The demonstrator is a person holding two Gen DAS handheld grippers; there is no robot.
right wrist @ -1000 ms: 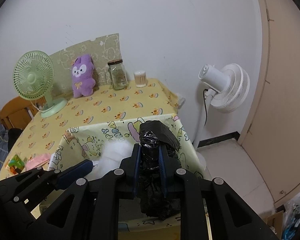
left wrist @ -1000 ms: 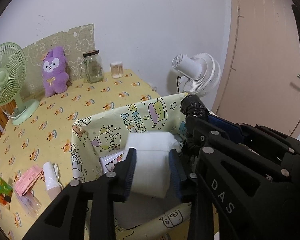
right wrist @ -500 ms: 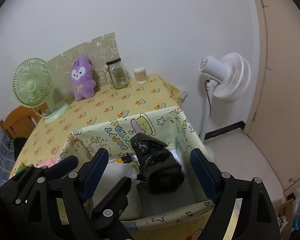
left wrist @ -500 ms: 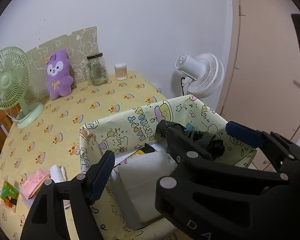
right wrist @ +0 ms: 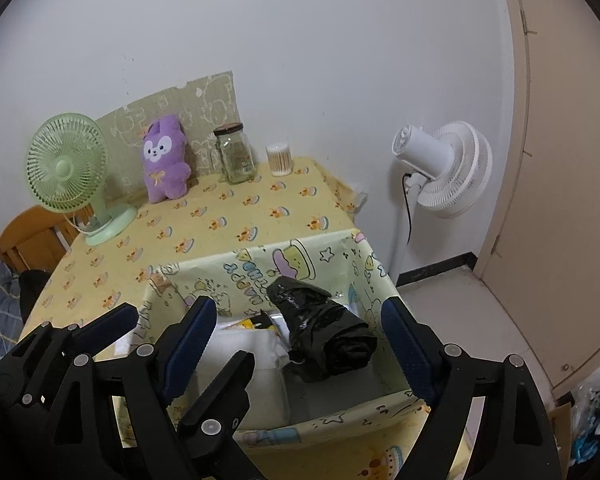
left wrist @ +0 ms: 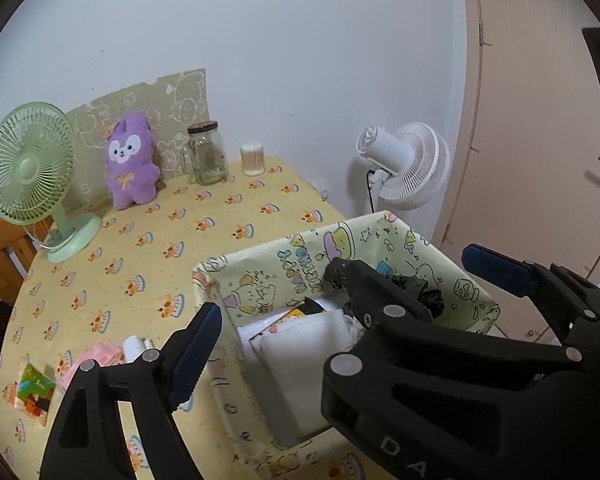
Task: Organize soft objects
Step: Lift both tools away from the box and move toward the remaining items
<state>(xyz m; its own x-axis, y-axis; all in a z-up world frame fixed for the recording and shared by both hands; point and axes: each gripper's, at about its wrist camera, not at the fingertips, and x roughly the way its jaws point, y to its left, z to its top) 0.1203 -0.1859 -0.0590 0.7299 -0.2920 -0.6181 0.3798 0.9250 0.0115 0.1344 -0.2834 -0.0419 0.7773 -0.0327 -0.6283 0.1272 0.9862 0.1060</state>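
A cartoon-printed storage box (left wrist: 284, 258) (right wrist: 256, 270) stands at the near edge of the yellow table. Inside it lie a white tissue pack (left wrist: 304, 356) (right wrist: 244, 340) on the left and a rolled black plastic bag (right wrist: 324, 340) (left wrist: 424, 292) on the right. My left gripper (left wrist: 340, 304) is open and empty above the box; the right gripper's arm crosses in front of it. My right gripper (right wrist: 300, 340) is open and empty, its fingers wide either side of the black bag. A purple plush rabbit (left wrist: 130, 160) (right wrist: 166, 158) leans against the back wall.
On the table: a green desk fan (left wrist: 32, 176), glass jar (left wrist: 206, 152), cotton swab tub (left wrist: 253, 159), pink packets (left wrist: 96, 360), a white item (left wrist: 134, 348) and a colourful small box (left wrist: 34, 392) at front left. A white floor fan (right wrist: 444, 168) stands right, near a door.
Both grippers opened and let go: the white tissue pack and the black bag now lie in the box. Both grippers have drawn back and up from the box.
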